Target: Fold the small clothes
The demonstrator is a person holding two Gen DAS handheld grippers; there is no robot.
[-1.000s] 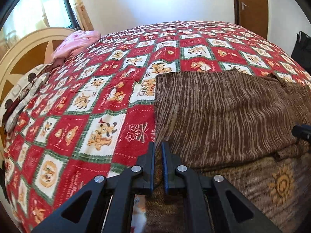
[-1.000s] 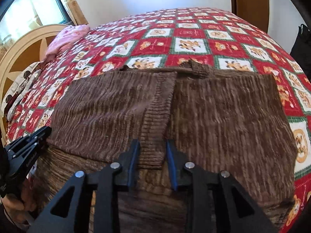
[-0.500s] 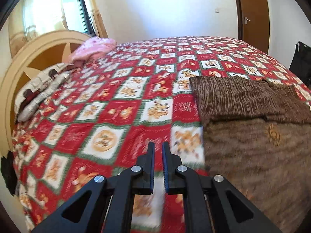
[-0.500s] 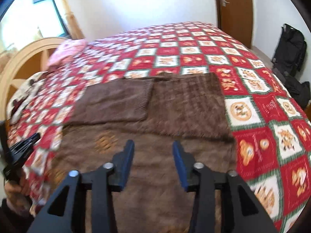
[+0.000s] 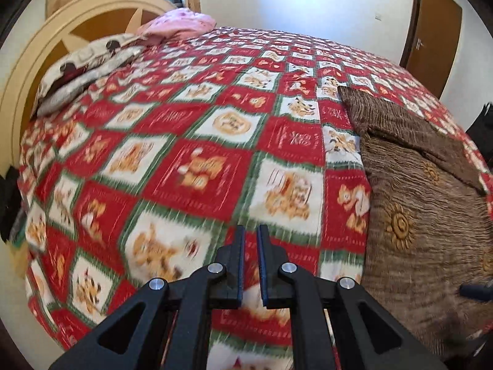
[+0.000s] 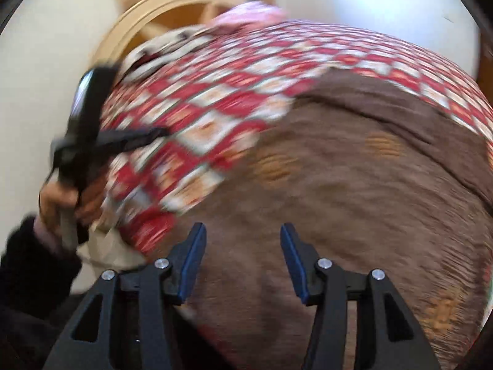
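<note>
A brown knitted garment (image 5: 425, 203) with orange sun patterns lies flat on the red patterned bedspread (image 5: 191, 141), its far part folded over. It fills the right wrist view (image 6: 354, 191), which is blurred. My left gripper (image 5: 250, 265) is nearly shut and empty, above the bedspread to the left of the garment. It also shows at the left of the right wrist view (image 6: 132, 137), held by a hand. My right gripper (image 6: 243, 259) is open and empty, above the garment's near part.
Pillows (image 5: 92, 58) and a pink cloth (image 5: 178, 26) lie by the curved wooden headboard (image 5: 92, 15) at the far left. A brown door (image 5: 434, 27) stands at the far right. The bed's near edge runs below my left gripper.
Both grippers have let go of the garment and pulled back toward the near edge of the bed. My left gripper moved left off the garment. My right gripper opened wider and swung left.
</note>
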